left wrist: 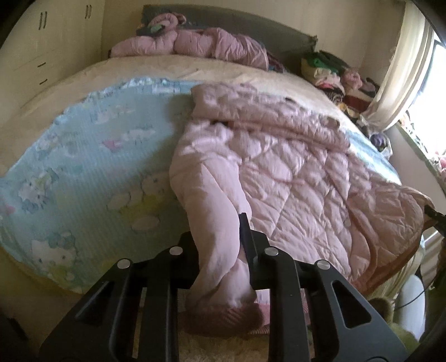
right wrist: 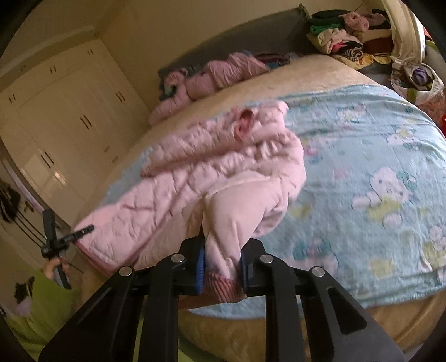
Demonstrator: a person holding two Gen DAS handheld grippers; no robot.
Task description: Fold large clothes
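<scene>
- The pink quilted padded jacket lies spread on the pale blue cartoon-print blanket, its body reaching the near edge of the bed and one hem hanging over it.
- The left gripper is clamped on one smooth pink sleeve, whose ribbed cuff hangs below the fingers, past the mattress edge.
- The right gripper is closed tight on the second sleeve, its striped pink cuff dangling just beneath the blue finger pads.
- In the left wrist view, open blanket lies to the jacket's left; in the right wrist view, a wide bare stretch of blanket lies to its right.
- Beyond the blanket's far edge the cream mattress cover is bare up to a heap of pink bedding at the grey headboard.
- Both views are blurred; the jacket's collar and front are hard to make out.
- A stack of folded clothes sits beside the bed's far corner; its count cannot be told.
- Counted: one jacket, two sleeves, two grippers, one white wardrobe wall.
</scene>
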